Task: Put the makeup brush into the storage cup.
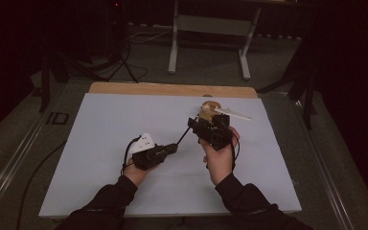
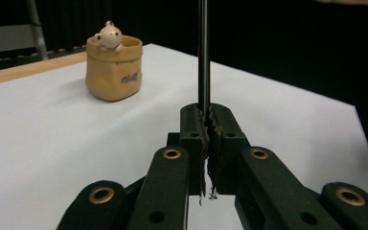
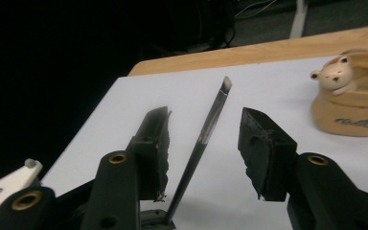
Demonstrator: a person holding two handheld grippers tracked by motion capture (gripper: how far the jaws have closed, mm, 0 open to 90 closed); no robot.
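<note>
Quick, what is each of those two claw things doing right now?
Left gripper: shut on a thin dark brush.
Right gripper: open, jaws on either side of the brush, not gripping it.

Illegible script on tan pot (image 2: 113, 69)

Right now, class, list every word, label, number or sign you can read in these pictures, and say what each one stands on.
Dark cursive mark on the front of the tan pot: too small and blurred to read, in both gripper views.
Brush held in the left gripper: no lettering visible.
Right gripper, jaws open around the brush: no lettering visible.
White sheet on the table: blank.
Nothing else carries legible text.
</note>
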